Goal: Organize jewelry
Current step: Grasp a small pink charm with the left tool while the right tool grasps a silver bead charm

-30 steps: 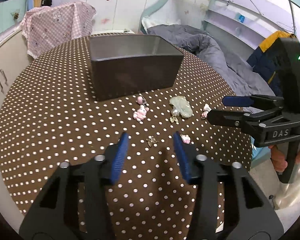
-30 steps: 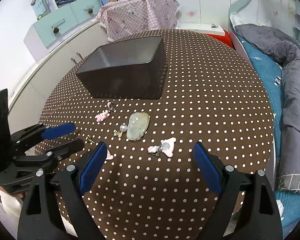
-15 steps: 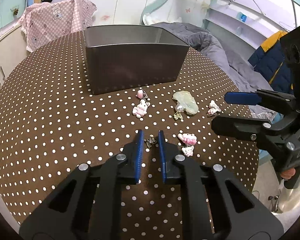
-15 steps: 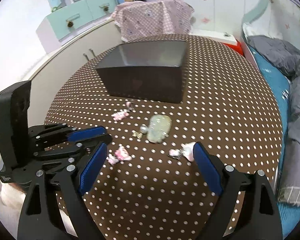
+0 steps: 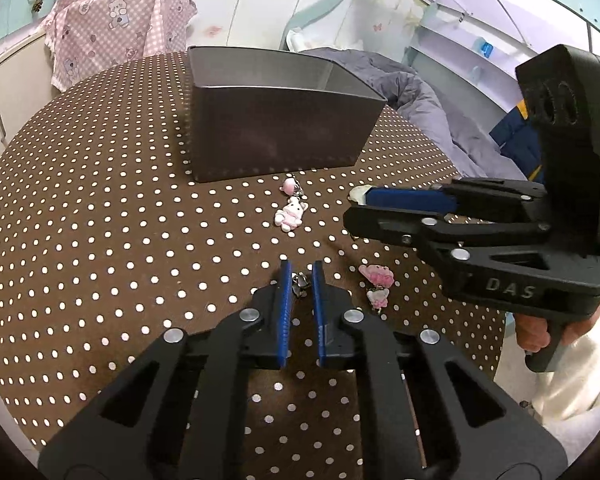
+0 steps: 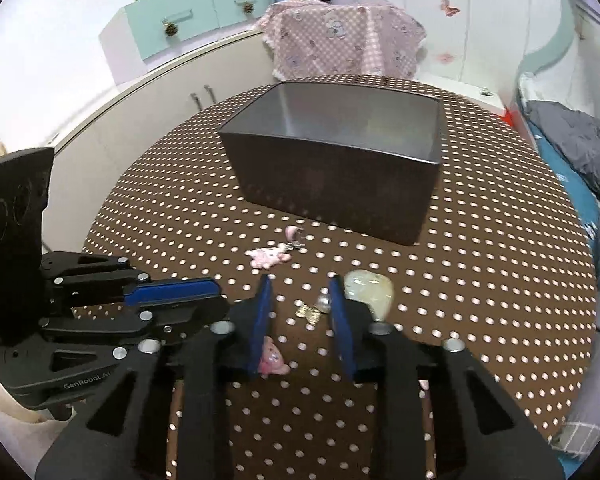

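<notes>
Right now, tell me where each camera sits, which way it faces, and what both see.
Left wrist: rides the left hand-held gripper, facing forward and down over the dotted table to the dark box; its jaws are closing around a metal charm; the right hand-held gripper and a hand show at right.
Right wrist: rides the right hand-held gripper, facing the same box; its jaws are closing, a gold charm between them; the left hand-held gripper shows at left.
Shared: box, table, pink charm, both hand-held grippers.
</notes>
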A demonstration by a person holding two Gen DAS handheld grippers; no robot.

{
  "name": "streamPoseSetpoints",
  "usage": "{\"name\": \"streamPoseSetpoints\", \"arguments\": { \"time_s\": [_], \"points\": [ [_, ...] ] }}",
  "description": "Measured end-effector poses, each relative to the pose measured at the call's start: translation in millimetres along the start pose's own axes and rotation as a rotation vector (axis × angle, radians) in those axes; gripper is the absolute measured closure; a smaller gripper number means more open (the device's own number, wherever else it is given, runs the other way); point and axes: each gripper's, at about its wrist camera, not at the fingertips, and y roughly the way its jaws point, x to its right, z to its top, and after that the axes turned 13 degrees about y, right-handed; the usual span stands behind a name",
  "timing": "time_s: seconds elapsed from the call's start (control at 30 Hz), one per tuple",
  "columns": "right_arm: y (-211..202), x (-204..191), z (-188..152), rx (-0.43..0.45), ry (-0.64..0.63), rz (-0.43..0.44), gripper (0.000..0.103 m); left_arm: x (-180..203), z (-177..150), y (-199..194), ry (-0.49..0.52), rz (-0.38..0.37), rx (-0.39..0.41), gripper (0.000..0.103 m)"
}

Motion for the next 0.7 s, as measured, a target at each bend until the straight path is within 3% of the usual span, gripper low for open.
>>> {"name": "streamPoseSetpoints", "arguments": {
  "time_s": [0.23,0.3,0.57,0.7],
  "points": [
    [7.7,6.7,-2.0,-0.016,0.015,-0.065,0.091,-7.8,-1.9,-8.2,-0.010,0.015,0.020,0.093],
    [4.7,4.8,-2.4,-0.007,0.004,-0.097,0.085,-11.2,-2.5,-11.7,-0.018,0.022,0.027,0.093],
    [2.6,4.1,-7.1,-0.010,-0.033,-0.123,0.084,-14.6,-2.2,-14.1,-0.031,0.028,0.036,0.093],
    [8.0,5.7,-10.7,0.007,-0.053,-0.143,0.090,-16.4,-2.6,-14.1,-0.028,0.022,0.034,0.093]
  ]
}}
